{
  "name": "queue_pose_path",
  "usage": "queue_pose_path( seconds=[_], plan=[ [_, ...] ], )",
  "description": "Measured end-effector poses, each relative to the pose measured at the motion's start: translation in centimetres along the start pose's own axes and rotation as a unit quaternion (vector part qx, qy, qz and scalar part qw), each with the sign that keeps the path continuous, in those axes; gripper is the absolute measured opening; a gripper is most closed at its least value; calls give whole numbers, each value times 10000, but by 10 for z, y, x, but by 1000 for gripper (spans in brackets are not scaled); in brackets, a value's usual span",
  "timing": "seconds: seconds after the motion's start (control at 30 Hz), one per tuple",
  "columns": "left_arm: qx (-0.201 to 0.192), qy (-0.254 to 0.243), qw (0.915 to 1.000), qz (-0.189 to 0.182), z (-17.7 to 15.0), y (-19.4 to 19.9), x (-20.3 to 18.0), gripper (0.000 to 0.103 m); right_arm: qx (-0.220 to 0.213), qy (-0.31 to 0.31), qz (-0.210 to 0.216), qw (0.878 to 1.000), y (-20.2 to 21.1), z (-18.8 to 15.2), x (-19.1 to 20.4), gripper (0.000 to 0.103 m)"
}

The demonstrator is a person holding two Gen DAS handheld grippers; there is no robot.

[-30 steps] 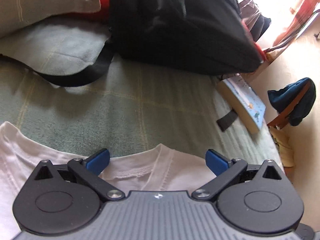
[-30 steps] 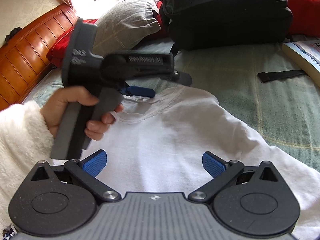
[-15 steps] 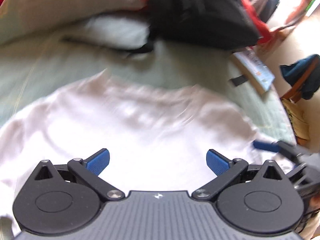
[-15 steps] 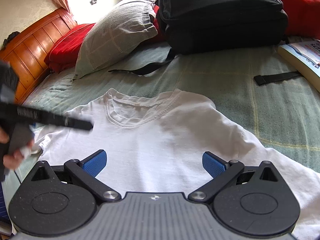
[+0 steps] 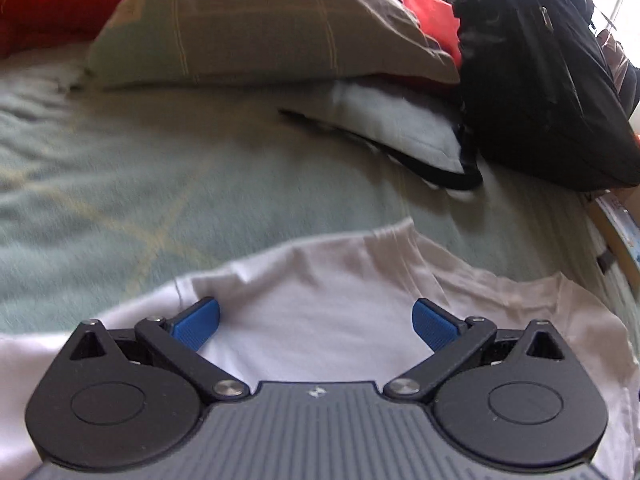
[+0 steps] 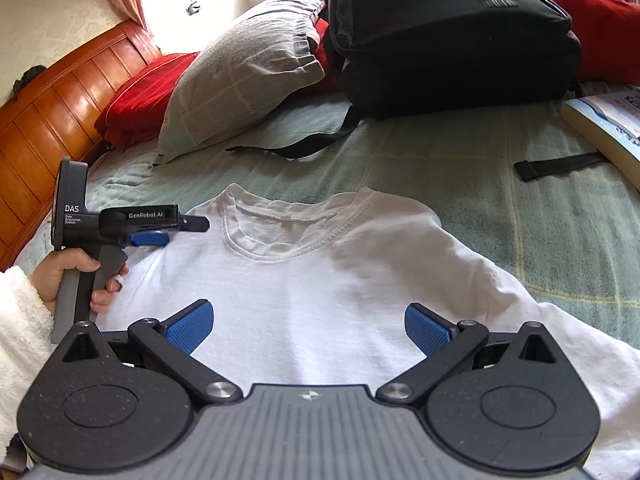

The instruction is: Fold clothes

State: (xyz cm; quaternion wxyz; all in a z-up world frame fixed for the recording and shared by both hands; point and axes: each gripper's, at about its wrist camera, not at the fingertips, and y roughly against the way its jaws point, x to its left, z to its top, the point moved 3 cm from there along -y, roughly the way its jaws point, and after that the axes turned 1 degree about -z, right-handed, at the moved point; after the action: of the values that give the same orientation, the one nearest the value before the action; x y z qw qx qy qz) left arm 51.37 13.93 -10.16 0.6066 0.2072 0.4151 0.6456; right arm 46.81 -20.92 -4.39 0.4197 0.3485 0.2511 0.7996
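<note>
A white shirt (image 6: 320, 288) lies flat, front up, on the green bed (image 6: 520, 208), collar toward the pillow (image 6: 240, 76) and black backpack (image 6: 448, 32), long axis running from me to them. My right gripper (image 6: 309, 326) hangs wide open over its chest, holding nothing. My left gripper (image 5: 316, 322), also wide open and empty, sits over the shirt's shoulder. A wooden headboard (image 6: 60, 96) stands at the left.

"DAS", "GenRobot.AI" on left claw (image 6: 160, 236)
</note>
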Motion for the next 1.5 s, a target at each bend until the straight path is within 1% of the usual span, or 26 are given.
queue_pose_path(
  seconds=[0.07, 0.1, 0.17, 0.27, 0.33, 0.4, 0.5, 0.53, 0.6, 0.63, 0.7, 0.77, 0.83, 0.9, 0.97, 1.03, 1.17, 1.23, 1.37, 1.43, 1.5],
  plan=[
    [36, -64, 10000, 40, 2, 12, -2, 101, -6, -73, -15, 10000, 0, 0, -3, 103],
    [7, -139, 9999, 7, 3, 20, -4, 101, -14, -104, -17, 9999, 0, 0, -4, 103],
    [71, -293, 9995, -63, 2, 40, -8, 102, -21, -170, -13, 9999, 0, 1, -7, 103],
    [309, -443, 9982, -261, -5, 67, -18, 102, 10, -159, -32, 9999, -2, 0, -5, 103],
    [582, -530, 9956, -508, -21, 81, -24, 102, 29, -113, -17, 9999, -4, 0, 0, 103],
    [907, -603, 9909, -795, -41, 91, -27, 102, 40, -47, 3, 10000, -4, 0, 5, 103],
    [1187, -669, 9873, -820, -75, 92, -27, 102, 60, 46, 49, 10000, -5, -1, 13, 103],
    [1271, -635, 9869, -769, -84, 88, -25, 102, 66, 88, 57, 9999, -6, -1, 16, 103],
    [1320, -540, 9881, -580, -97, 81, -14, 102, 71, 198, 50, 9998, -5, -2, 23, 103],
    [1257, -489, 9895, -511, -100, 80, -9, 102, 73, 251, 59, 9996, -5, -2, 26, 103],
    [1004, -329, 9939, -325, -97, 79, 6, 102, 82, 352, 97, 9993, -5, -4, 32, 103],
    [811, -142, 9966, -36, -91, 78, 20, 102, 116, 451, 71, 9989, -6, -5, 38, 103],
    [816, -105, 9959, 364, -86, 70, 32, 102, 162, 527, 64, 9985, -8, -7, 42, 103],
    [877, -144, 9949, 477, -83, 66, 29, 102, 211, 566, 69, 9982, -10, -8, 44, 103],
    [796, -317, 9947, 571, -81, 69, 19, 102, 259, 605, 74, 9978, -13, -9, 47, 103],
    [696, -449, 9955, 468, -81, 75, 9, 102, 308, 644, 79, 9974, -15, -11, 49, 103],
    [685, -633, 9954, 208, -86, 95, -10, 102, 405, 721, 89, 9965, -20, -13, 54, 103],
    [732, -732, 9946, -63, -91, 108, -20, 102, 453, 760, 94, 9960, -22, -15, 56, 103],
    [1032, -646, 9891, -832, -112, 122, -30, 102, 501, 794, 94, 9955, -25, -16, 59, 103],
    [1245, -551, 9863, -936, -125, 119, -26, 102, 508, 798, 91, 9955, -26, -16, 60, 103],
    [1294, -433, 9877, -758, -132, 112, -15, 102, 515, 803, 85, 9954, -27, -17, 61, 103]
  ],
)
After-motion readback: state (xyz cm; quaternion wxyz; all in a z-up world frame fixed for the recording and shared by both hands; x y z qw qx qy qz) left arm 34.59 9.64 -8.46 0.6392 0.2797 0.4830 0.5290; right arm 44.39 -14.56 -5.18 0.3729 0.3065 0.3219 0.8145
